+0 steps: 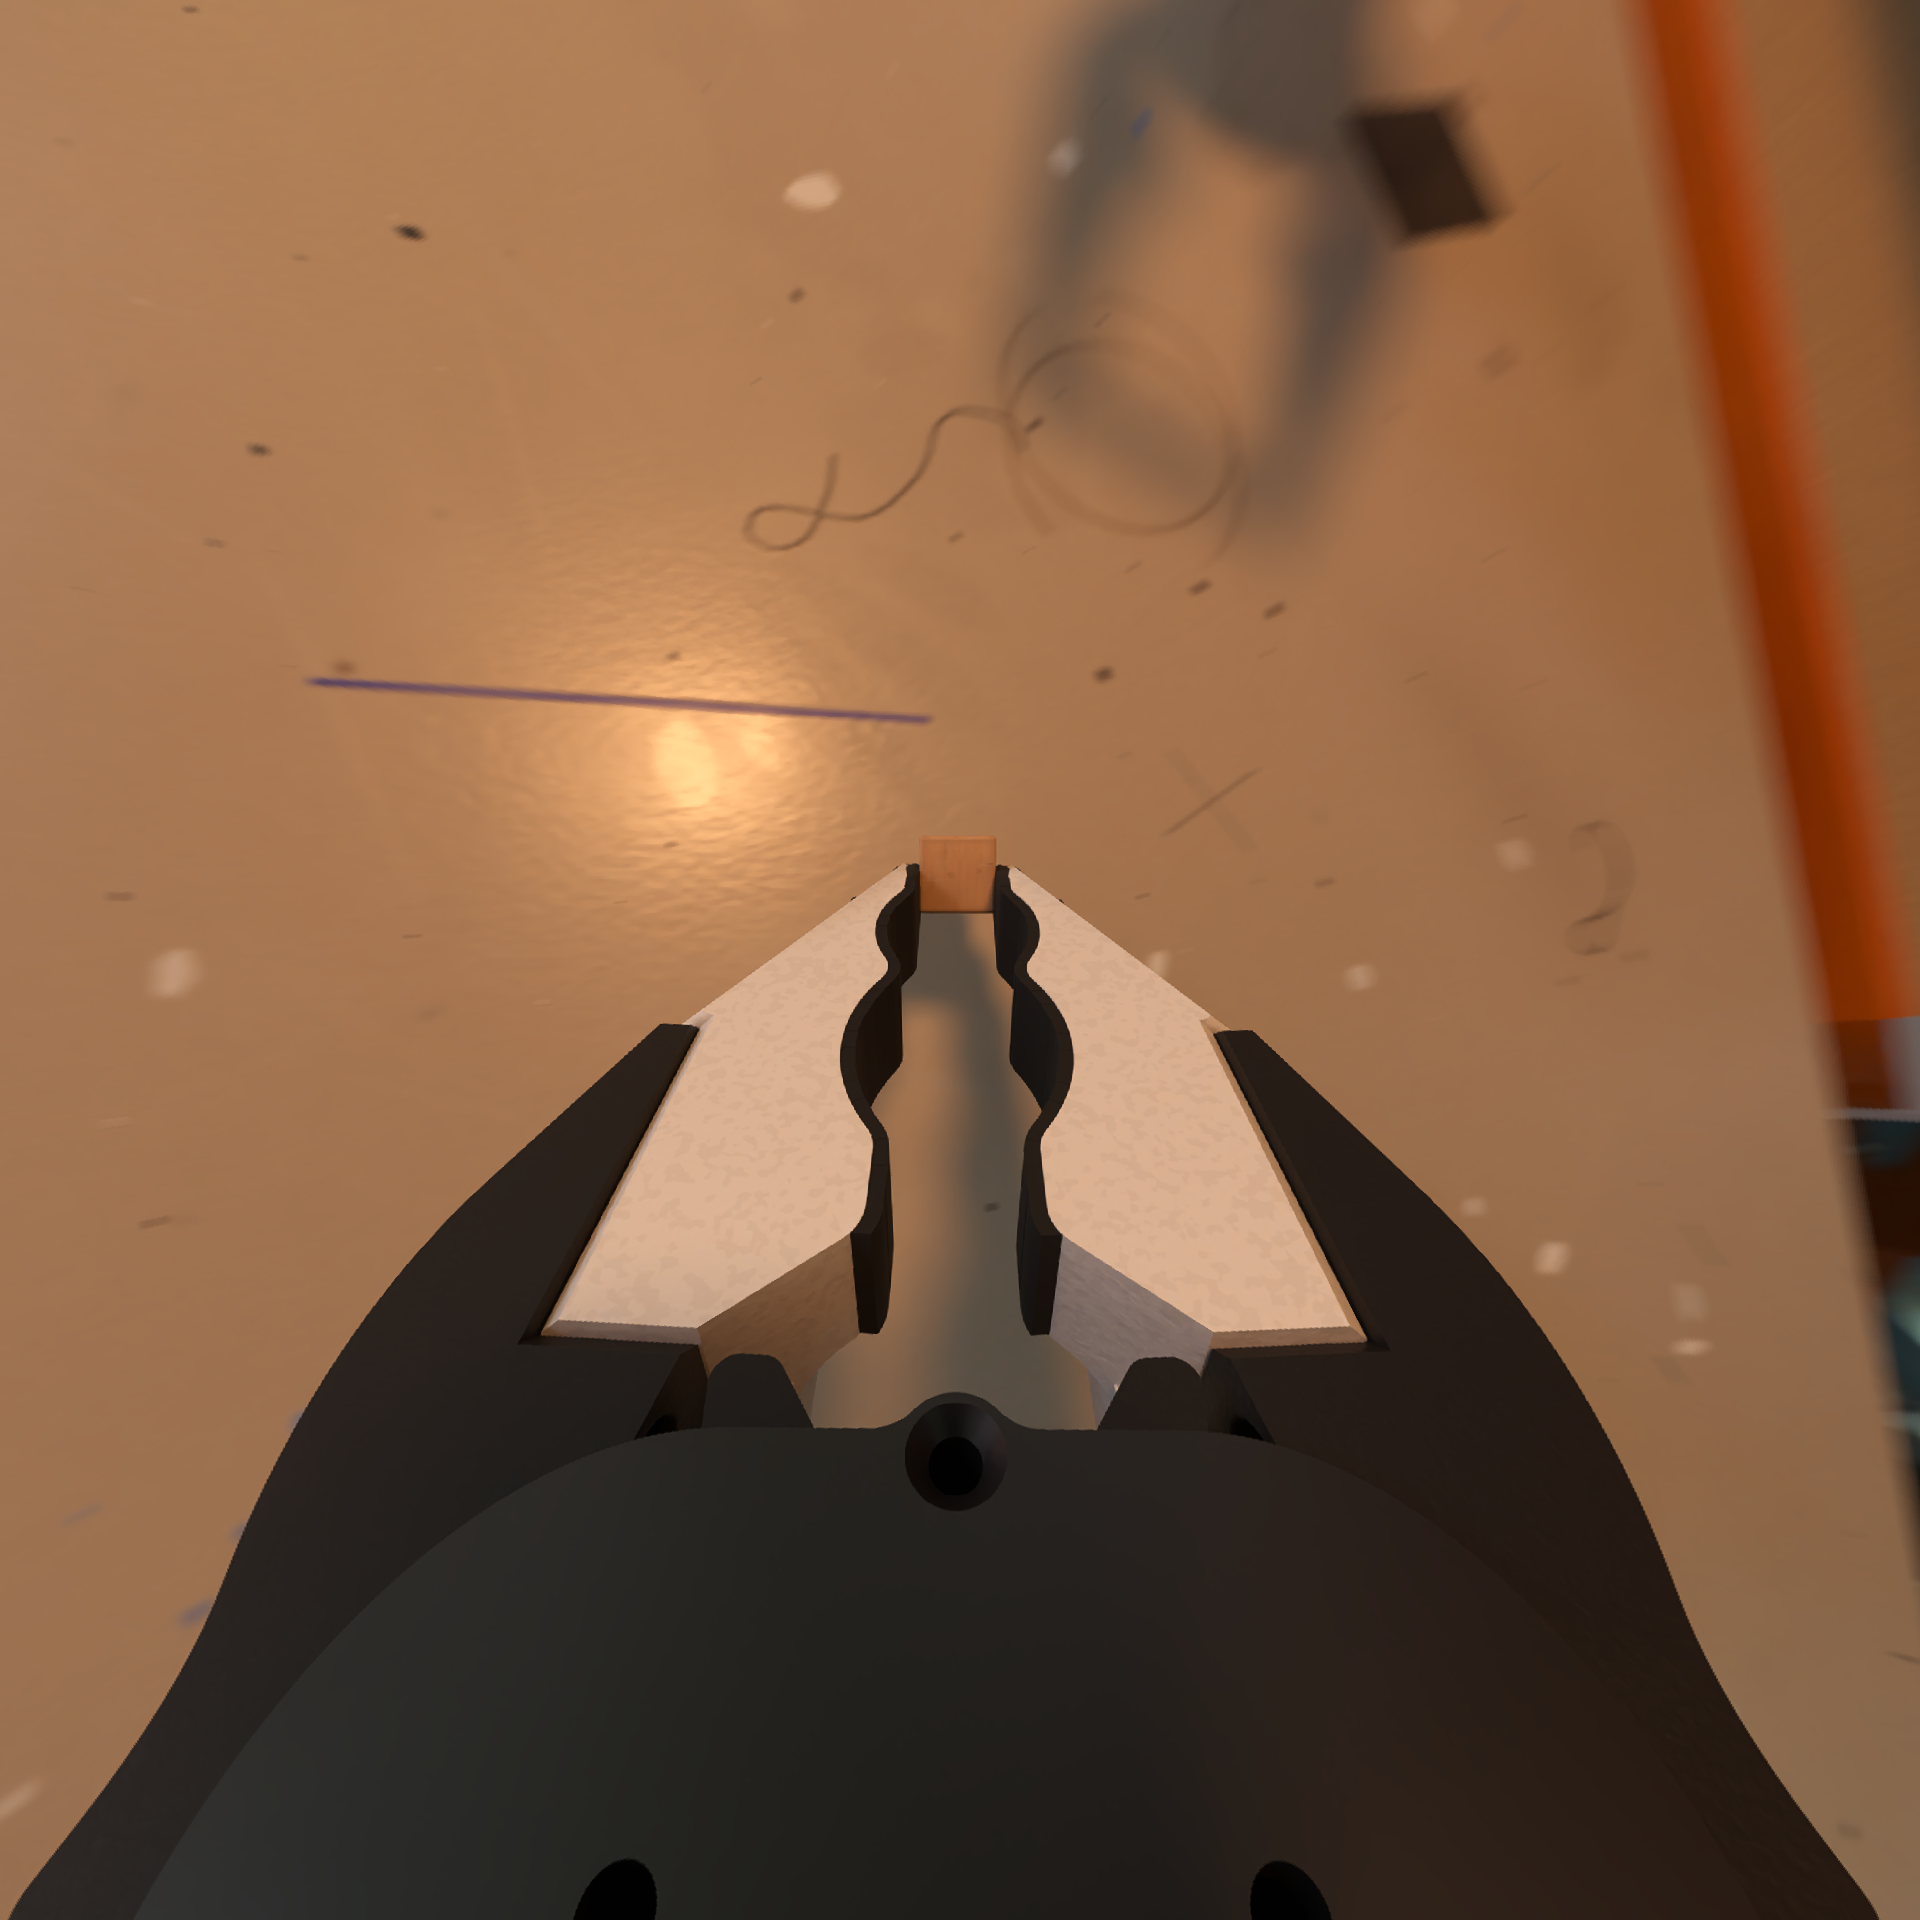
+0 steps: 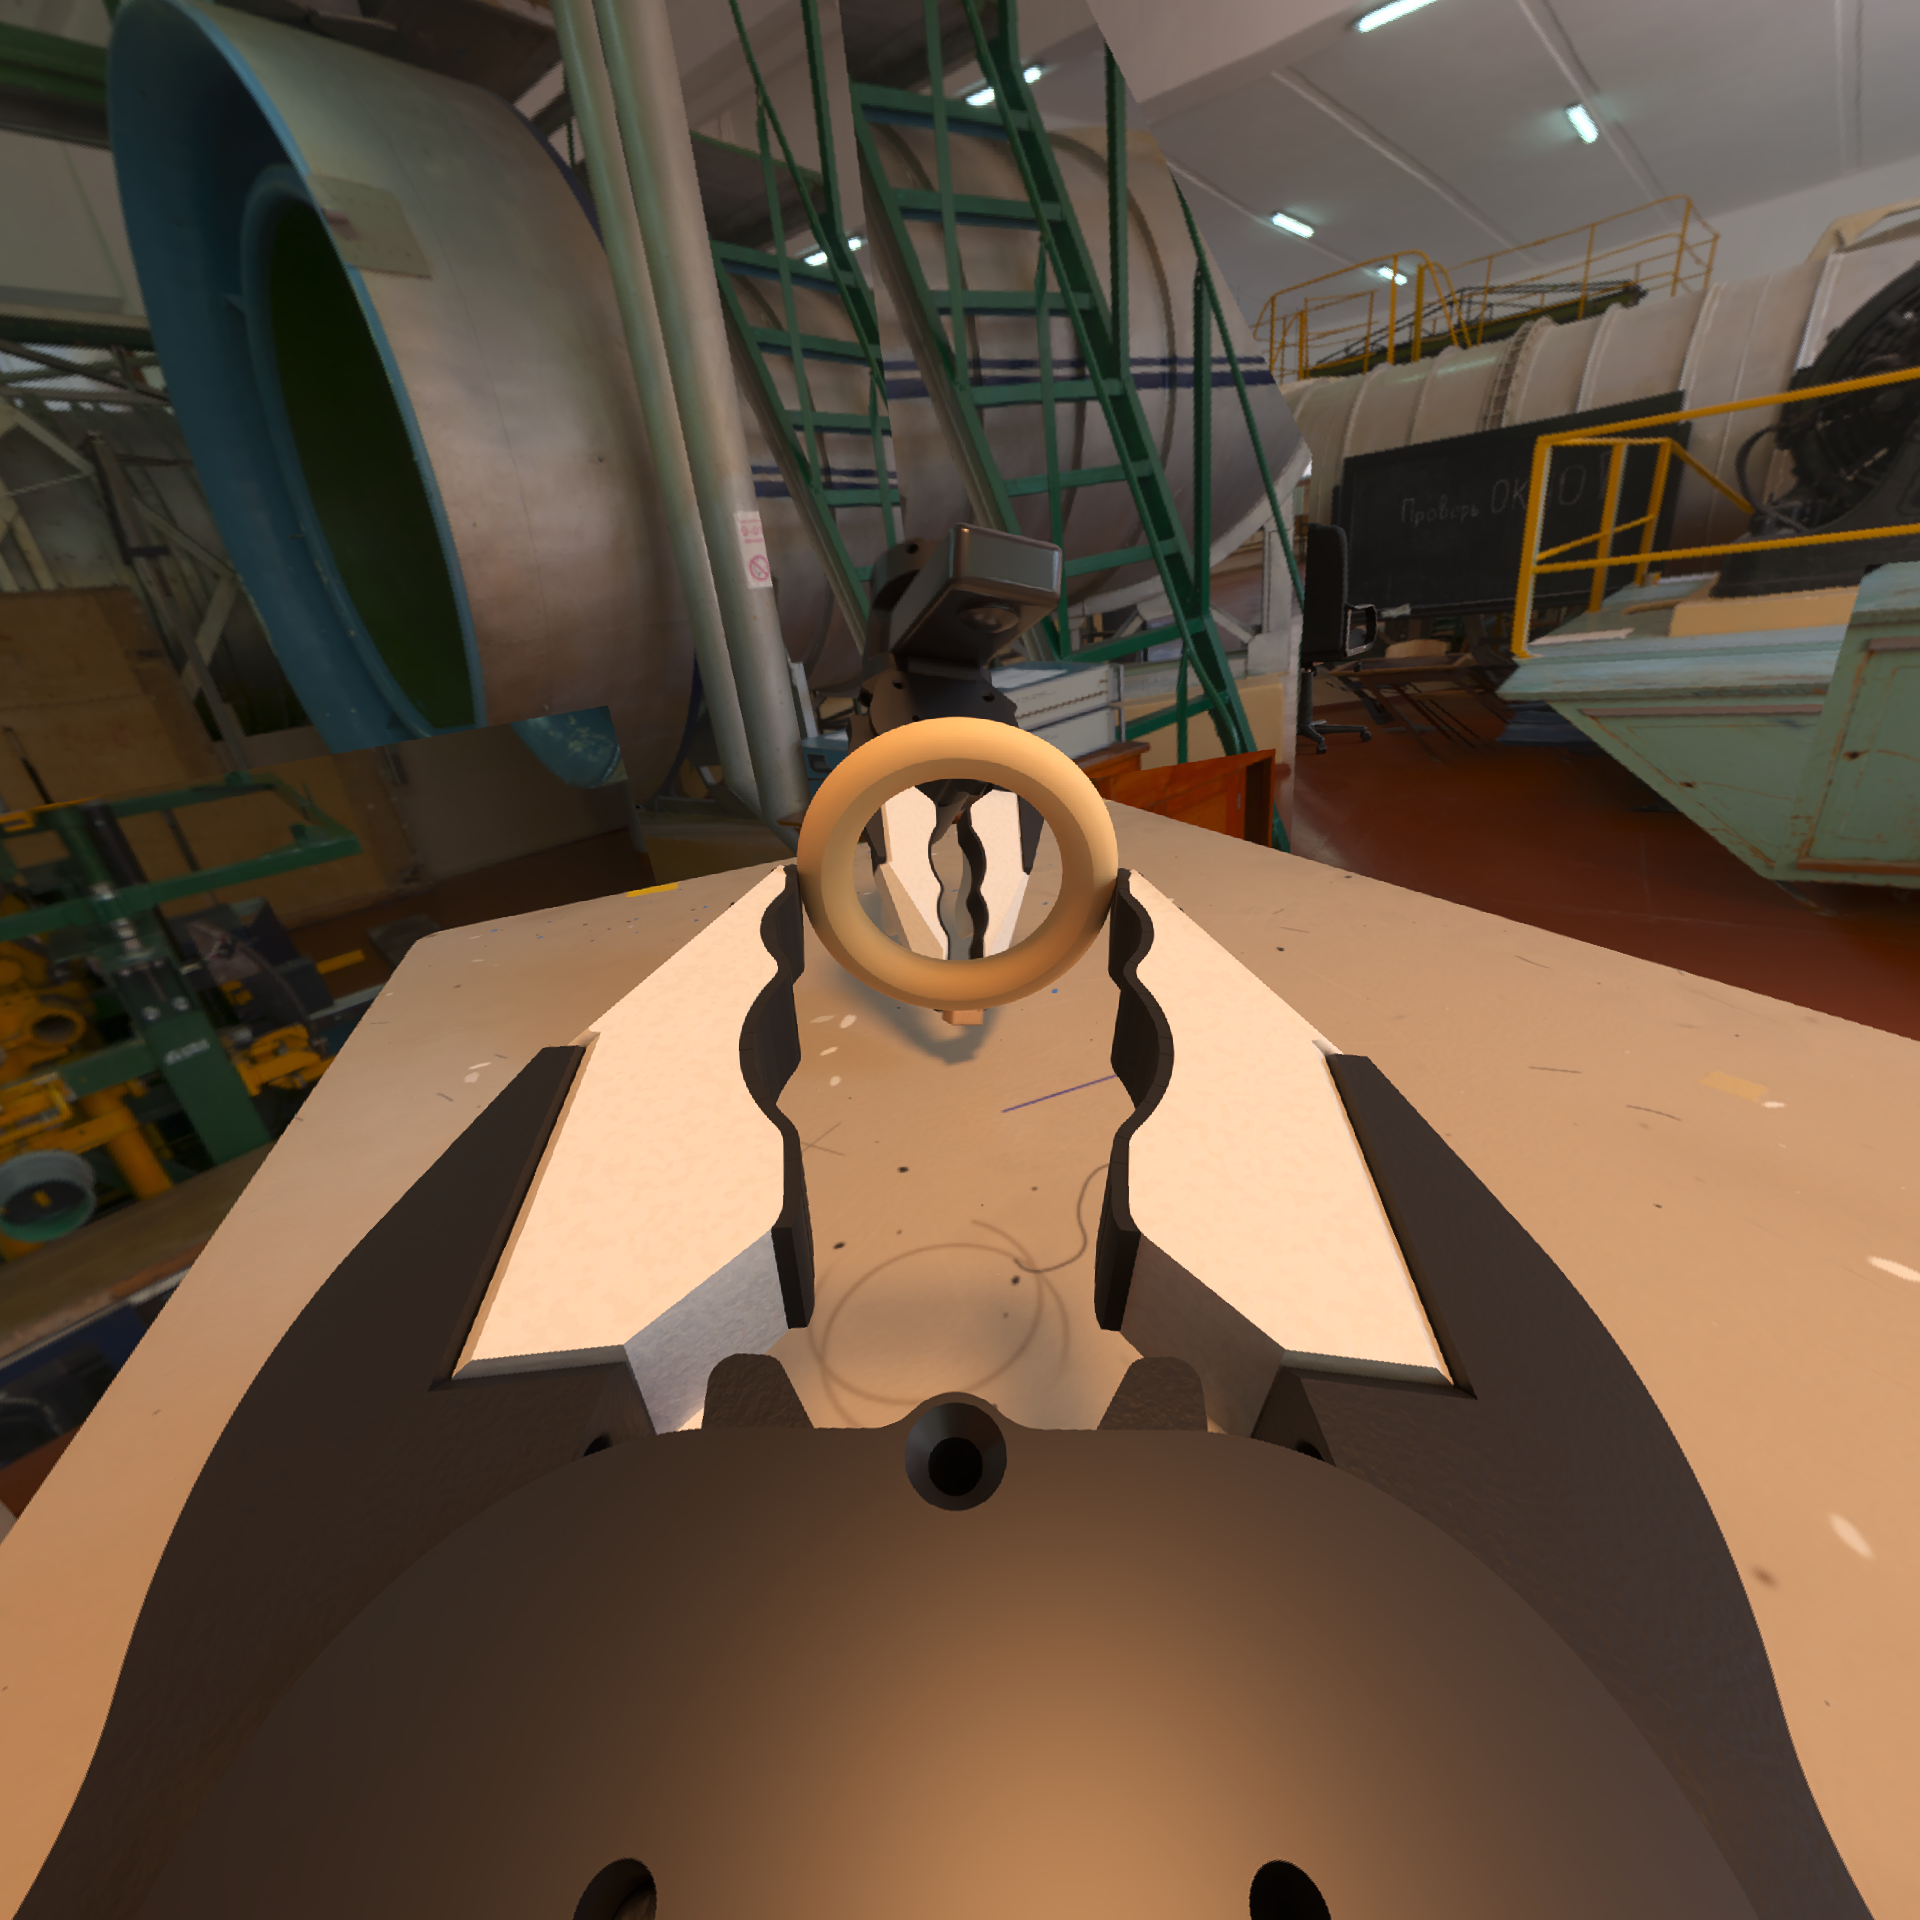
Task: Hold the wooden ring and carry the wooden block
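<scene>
Scuffed tan table point(image 2: 1558, 1195); green stairs point(image 2: 997, 343); huge steel drum point(image 2: 447, 436); yellow railings point(image 2: 1621, 520).

Tan, speckled, pen-marked tabletop point(image 2: 1455, 1143); nothing resting there

Upright wooden ring point(image 2: 956, 862), small block point(image 1: 957, 875)

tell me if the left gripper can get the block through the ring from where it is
Probably yes: the left gripper already pinches the wooden block, and it faces the wooden ring, held upright by the right gripper, with its hole unobstructed.
</scene>
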Motion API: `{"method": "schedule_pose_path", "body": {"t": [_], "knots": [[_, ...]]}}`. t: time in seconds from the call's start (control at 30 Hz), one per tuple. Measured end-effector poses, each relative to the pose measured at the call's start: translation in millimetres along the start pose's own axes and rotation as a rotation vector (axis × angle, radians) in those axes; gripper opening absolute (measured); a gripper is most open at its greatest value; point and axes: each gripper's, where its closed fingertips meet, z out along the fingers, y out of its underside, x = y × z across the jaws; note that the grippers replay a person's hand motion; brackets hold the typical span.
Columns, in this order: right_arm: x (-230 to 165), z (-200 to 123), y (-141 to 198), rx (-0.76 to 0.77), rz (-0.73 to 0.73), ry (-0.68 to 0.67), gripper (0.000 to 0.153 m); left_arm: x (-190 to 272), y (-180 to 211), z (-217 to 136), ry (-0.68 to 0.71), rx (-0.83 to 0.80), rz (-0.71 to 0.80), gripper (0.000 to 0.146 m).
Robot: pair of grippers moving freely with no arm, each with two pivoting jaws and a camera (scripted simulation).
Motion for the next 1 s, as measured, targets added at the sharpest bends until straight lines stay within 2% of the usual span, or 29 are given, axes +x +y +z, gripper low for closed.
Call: {"method": "schedule_pose_path", "body": {"t": [0.13,0.2,0.33,0.43,0.57,0.67,0.83,1.0], "knots": [[-7,3,-1,0.014,-0.011,-0.039,0.059,36,-11,-8,0.274,0.114,-0.159,0.013],[-17,4,-2,0.032,-0.030,-0.101,0.059,55,-19,-13,0.406,0.133,-0.213,0.013],[-40,10,-4,0.062,-0.057,-0.240,0.059,87,-38,-24,0.624,0.168,-0.252,0.013],[-56,14,-8,0.093,-0.033,-0.341,0.059,102,-51,-31,0.723,0.150,-0.256,0.013],[-65,17,-14,0.161,0.031,-0.417,0.059,117,-72,-37,0.788,0.128,-0.285,0.013],[-67,19,-15,0.185,0.067,-0.442,0.059,124,-81,-38,0.776,0.056,-0.344,0.013],[-67,14,-29,0.332,0.154,-0.499,0.059,135,-86,-40,0.766,-0.018,-0.396,0.013],[-68,15,-27,0.323,0.152,-0.502,0.059,142,-90,-46,0.792,-0.010,-0.386,0.013]]}}
